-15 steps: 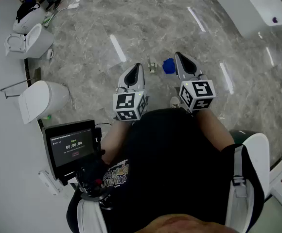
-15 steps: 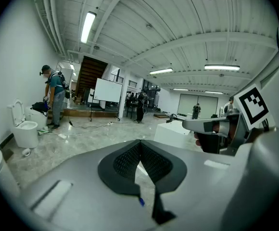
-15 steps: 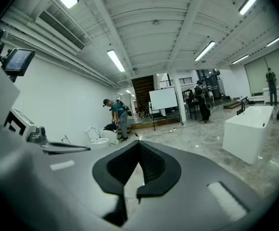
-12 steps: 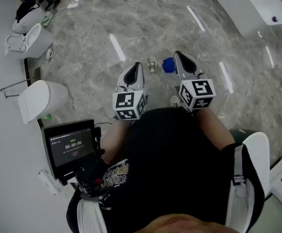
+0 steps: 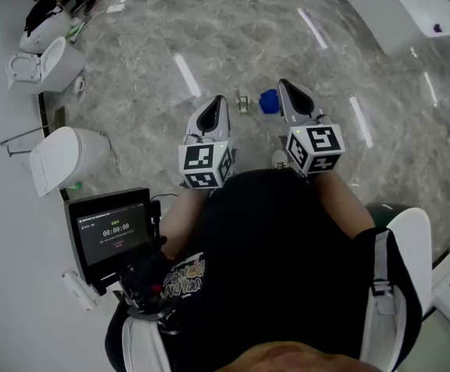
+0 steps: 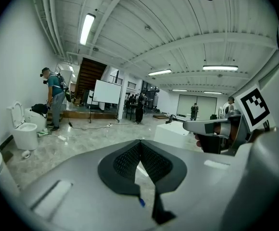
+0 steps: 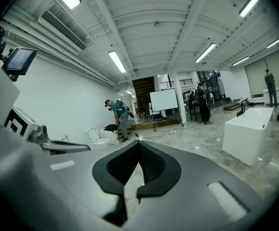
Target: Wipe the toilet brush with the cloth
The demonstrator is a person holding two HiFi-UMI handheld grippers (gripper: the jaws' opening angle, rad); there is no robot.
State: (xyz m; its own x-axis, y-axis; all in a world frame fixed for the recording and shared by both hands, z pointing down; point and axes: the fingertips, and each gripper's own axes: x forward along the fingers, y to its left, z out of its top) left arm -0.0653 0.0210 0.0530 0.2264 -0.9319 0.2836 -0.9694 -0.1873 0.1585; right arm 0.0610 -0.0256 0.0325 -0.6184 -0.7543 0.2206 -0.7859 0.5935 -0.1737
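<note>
In the head view a small blue object [image 5: 268,103], which may be the cloth, lies on the marble floor just left of my right gripper [image 5: 285,87]. A small pale item [image 5: 243,105] sits beside it; I cannot tell what it is. My left gripper [image 5: 217,102] is held level beside the right one, in front of the person's body. Both grippers are shut with nothing between the pads. In the left gripper view the dark pads [image 6: 130,160] meet at the tip, and a speck of blue [image 6: 141,202] shows through the gap below. In the right gripper view the pads [image 7: 151,163] also meet.
Two white toilets [image 5: 46,64] [image 5: 66,157] stand along the left wall. A white bathtub [image 5: 403,10] sits at the far right, also seen as a white tub [image 7: 245,134]. A tablet screen [image 5: 115,227] hangs at the person's left. A person [image 6: 55,97] stands by a toilet [image 6: 24,131].
</note>
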